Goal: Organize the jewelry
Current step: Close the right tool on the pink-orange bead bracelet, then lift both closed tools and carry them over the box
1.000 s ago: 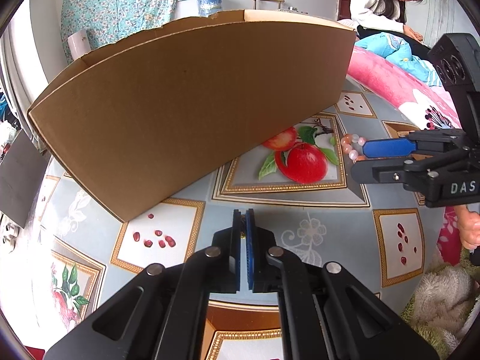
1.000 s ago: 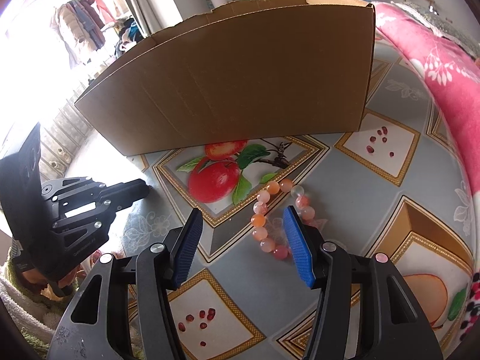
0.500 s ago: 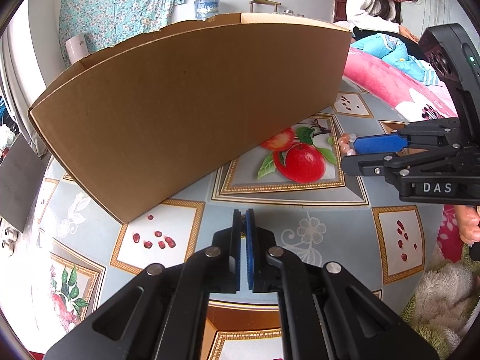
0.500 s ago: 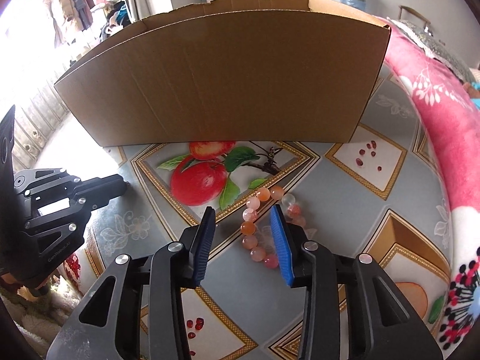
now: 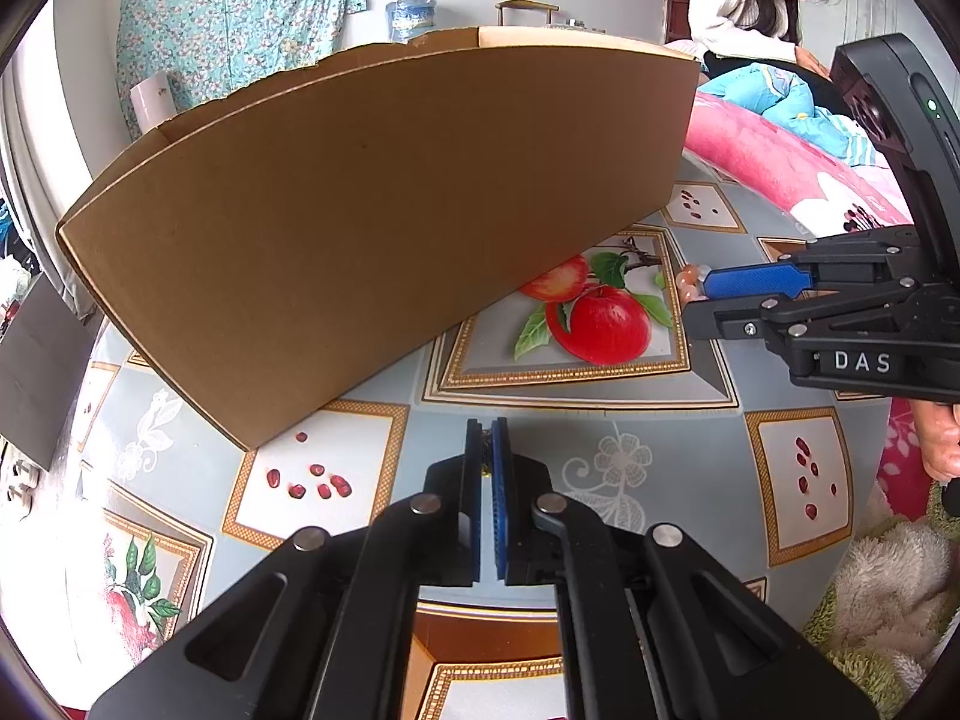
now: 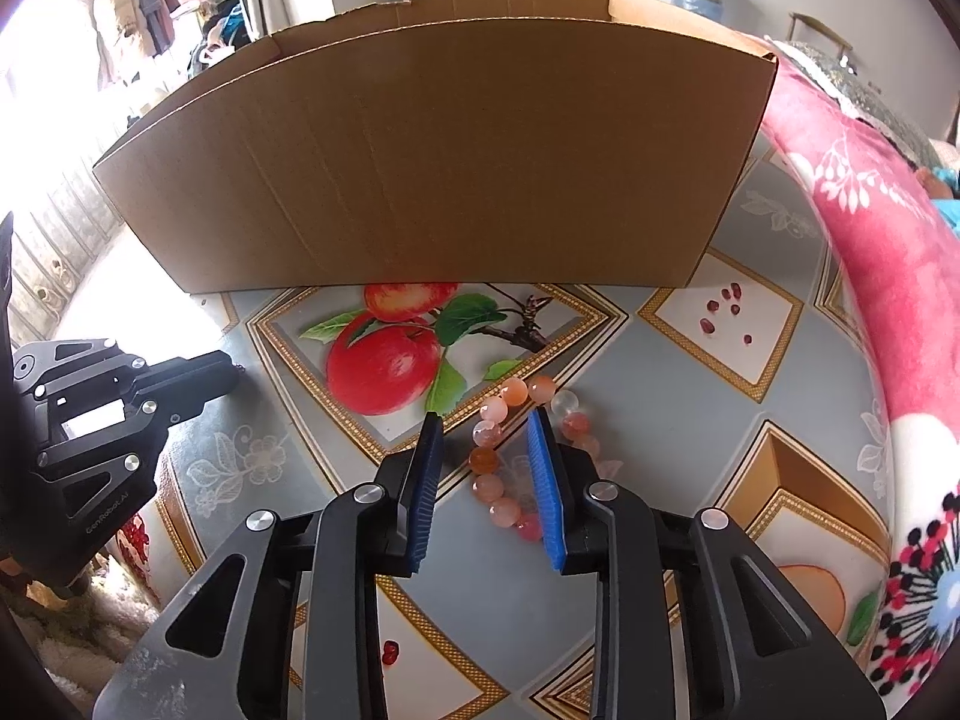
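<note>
One patterned tablecloth (image 6: 690, 408), grey-blue with gold-framed panels of red apples and scattered pomegranate seeds, covers the whole work surface. A tall open cardboard box (image 6: 444, 162) stands on its far half. A pink floral blanket (image 6: 870, 228) lies along the right edge, and a turquoise floral cloth (image 5: 234, 18) hangs on the far wall, where a person in a white top (image 5: 750, 6) sits at the far right.

The beaded bracelet (image 6: 498, 462), a ring of peach, orange and clear beads, lies flat on the cloth just near of the apple picture. The right gripper (image 6: 486, 474) points down over it with jaws narrowing, the bracelet's left arc between the blue pads, its right arc behind the right finger; contact cannot be told. The left gripper (image 5: 487, 480) hovers at the left, jaws pressed together on nothing, well apart from the bracelet.
</note>
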`<move>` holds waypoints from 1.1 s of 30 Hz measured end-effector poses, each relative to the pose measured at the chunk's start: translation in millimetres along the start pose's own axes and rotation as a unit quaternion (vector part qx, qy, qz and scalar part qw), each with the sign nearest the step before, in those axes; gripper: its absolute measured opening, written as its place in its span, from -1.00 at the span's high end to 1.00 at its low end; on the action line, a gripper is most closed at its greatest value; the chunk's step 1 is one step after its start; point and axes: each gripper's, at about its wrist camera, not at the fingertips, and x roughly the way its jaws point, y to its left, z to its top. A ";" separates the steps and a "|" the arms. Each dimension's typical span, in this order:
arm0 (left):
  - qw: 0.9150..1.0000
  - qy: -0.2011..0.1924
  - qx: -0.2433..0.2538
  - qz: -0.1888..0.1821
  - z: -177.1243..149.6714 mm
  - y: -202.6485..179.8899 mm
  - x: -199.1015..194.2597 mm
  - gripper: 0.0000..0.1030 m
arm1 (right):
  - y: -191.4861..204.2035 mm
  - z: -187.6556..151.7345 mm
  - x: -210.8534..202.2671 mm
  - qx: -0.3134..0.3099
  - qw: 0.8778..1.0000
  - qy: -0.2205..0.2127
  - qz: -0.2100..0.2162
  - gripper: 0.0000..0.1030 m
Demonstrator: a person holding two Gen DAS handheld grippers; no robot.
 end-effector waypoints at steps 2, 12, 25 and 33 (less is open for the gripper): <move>1.000 0.000 0.000 -0.001 -0.2 0.2 0.0 0.95 | -0.2 -0.5 -0.5 0.001 1.000 0.000 0.000 0.50; 1.000 0.000 -0.001 -0.002 -0.5 0.2 -0.1 0.95 | 1.0 0.0 3.5 -0.002 1.000 0.002 -0.013 0.62; 1.000 0.001 0.003 0.002 -0.5 -1.5 0.9 0.95 | -1.0 0.8 2.3 0.001 1.000 0.001 -0.016 0.69; 1.000 0.001 0.006 0.006 -0.6 -2.7 0.3 0.95 | -3.8 1.3 1.9 0.009 1.000 -0.003 -0.009 0.85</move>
